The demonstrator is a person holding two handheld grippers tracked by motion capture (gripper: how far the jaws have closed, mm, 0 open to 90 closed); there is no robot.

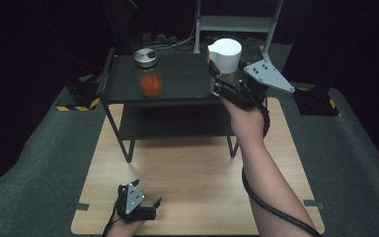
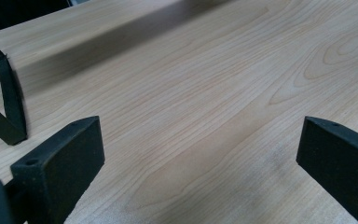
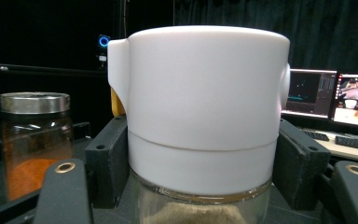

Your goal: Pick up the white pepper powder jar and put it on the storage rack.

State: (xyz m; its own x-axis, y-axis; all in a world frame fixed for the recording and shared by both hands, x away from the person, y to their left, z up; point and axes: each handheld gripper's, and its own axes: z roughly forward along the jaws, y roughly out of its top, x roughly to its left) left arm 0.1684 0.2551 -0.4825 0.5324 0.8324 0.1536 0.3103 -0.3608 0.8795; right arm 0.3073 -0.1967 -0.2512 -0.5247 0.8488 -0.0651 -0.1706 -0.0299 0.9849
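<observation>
The left gripper (image 1: 145, 210) is resting low near the front edge of the pale wood surface (image 1: 187, 168), its jaws spread wide over bare grain with nothing between them. Further back a small black metal shelf (image 1: 177, 74) is standing on that surface. On its top level, toward the left, a glass jar (image 1: 149, 73) with a brushed metal lid is holding an orange powder that is filling its lower half.

At the right end of the shelf the right gripper (image 1: 222, 74) is clamping a second jar (image 3: 205, 116), its jaws pressing both sides just below the tall, smooth white plastic cap; beneath the cap, clear glass and a sandy powder are showing. This looks like the grasp step of picking up or setting down that jar; which one cannot be told. Either way the next move is calling for a steady, upright hold, since smooth glass may be slipping easily.
</observation>
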